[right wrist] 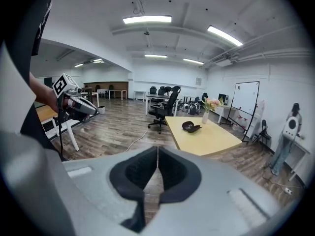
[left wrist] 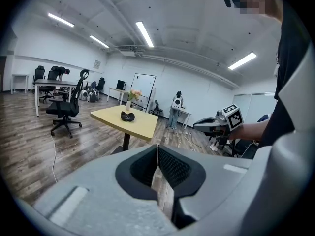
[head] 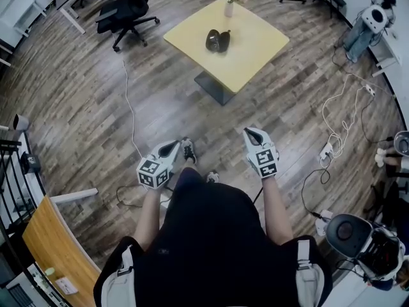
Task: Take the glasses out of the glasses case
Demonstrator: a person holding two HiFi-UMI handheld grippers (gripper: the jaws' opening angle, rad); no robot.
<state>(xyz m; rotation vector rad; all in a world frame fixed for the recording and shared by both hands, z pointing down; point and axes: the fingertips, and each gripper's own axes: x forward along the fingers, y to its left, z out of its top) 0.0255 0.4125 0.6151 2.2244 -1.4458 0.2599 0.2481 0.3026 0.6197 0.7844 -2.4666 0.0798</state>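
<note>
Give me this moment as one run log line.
stage: task not begun | left gripper: shut, empty | right gripper: shut, empty | glasses case: open on yellow table, far ahead

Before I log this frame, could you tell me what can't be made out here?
- Glasses case: too small and distant in all three views to show what lies inside.
- Table base, head view: mostly hidden under the yellow tabletop.

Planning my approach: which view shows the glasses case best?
Head view: the glasses case sits on the yellow table, seen from above, and looks open. Both gripper views show it small, far off and side-on.
</note>
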